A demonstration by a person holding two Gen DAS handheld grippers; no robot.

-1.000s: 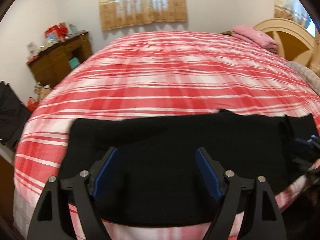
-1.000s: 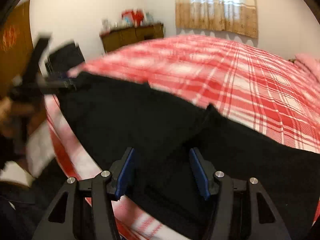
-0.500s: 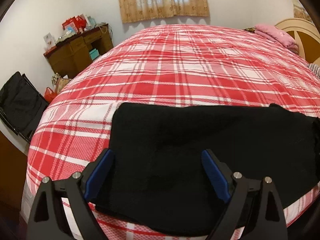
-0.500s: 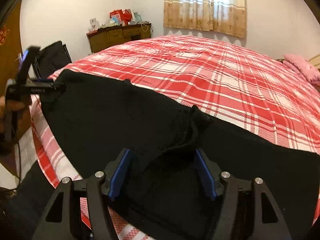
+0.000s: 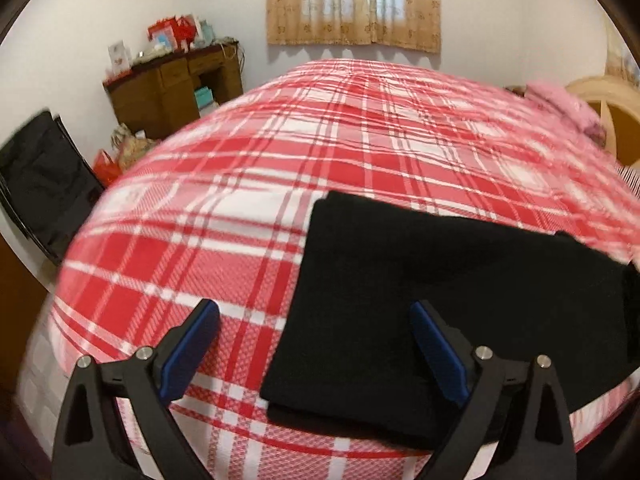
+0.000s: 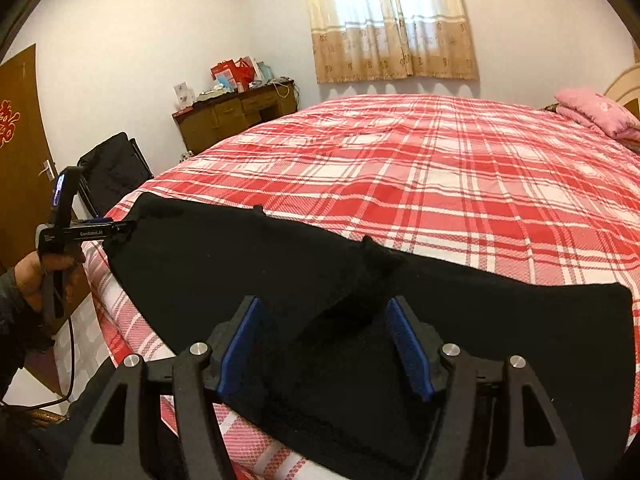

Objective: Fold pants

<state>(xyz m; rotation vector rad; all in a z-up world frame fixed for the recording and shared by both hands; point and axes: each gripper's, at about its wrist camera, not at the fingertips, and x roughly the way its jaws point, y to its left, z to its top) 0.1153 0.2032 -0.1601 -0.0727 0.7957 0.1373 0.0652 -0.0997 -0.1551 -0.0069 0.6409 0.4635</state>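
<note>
Right wrist view: the black pants (image 6: 400,320) are spread along the near edge of the bed (image 6: 440,168), within easy reach. The right tool (image 6: 326,344) hangs spread wide over a raised bunch, gripping nothing. The left tool (image 5: 316,350) is likewise wide and empty, apparently just off the pants' left end. Ample bare bedspread is left beyond for folding.

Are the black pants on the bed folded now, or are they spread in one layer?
Folded. At the near left corner of the black pants, a second layer edge shows under the top one, lying on the plaid bed cover.
</note>
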